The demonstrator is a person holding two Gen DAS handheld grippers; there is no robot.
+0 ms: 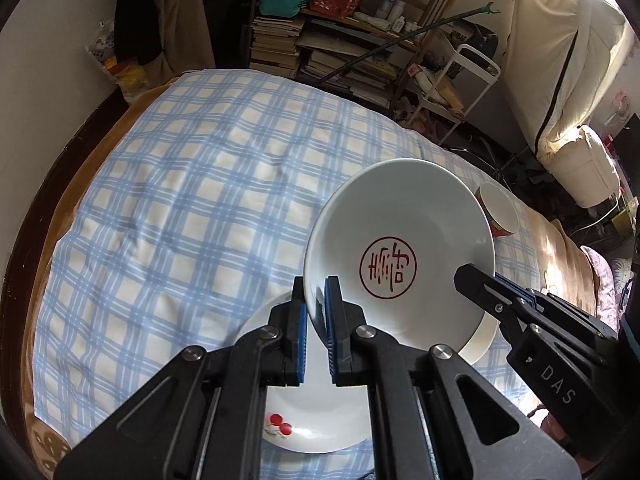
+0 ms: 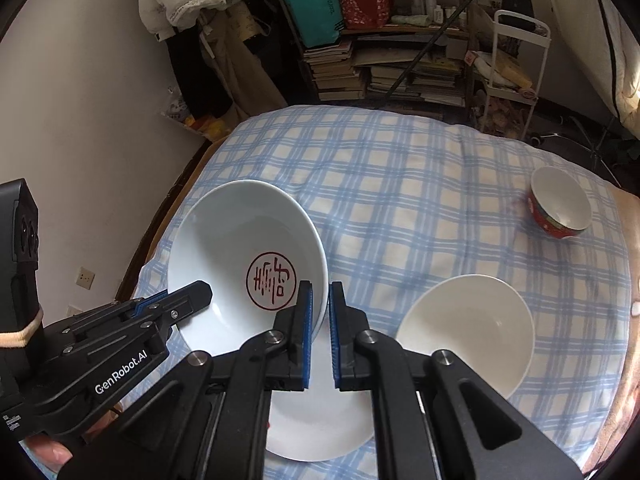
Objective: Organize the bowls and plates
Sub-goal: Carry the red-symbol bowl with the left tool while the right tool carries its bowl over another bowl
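A white bowl with a red seal mark point(image 1: 400, 248) point(image 2: 244, 256) hangs tilted above the bed, held from both sides. My left gripper point(image 1: 316, 284) point(image 2: 196, 294) is shut on its left rim. My right gripper point(image 2: 320, 288) point(image 1: 476, 276) is shut on its right rim. Under it, a white plate with a cherry motif point(image 1: 316, 428) point(image 2: 316, 428) lies on the sheet, partly hidden by the gripper fingers. A plain white bowl point(image 2: 468, 328) point(image 1: 480, 340) sits to the right. A small red bowl point(image 2: 560, 208) point(image 1: 500, 212) stands farther back right.
The dishes rest on a bed with a blue check sheet point(image 1: 180, 200) point(image 2: 400, 180). A wall runs along its left side. Beyond the far end stand a bookshelf with stacked books point(image 1: 340, 52) and a white cart point(image 2: 516, 60).
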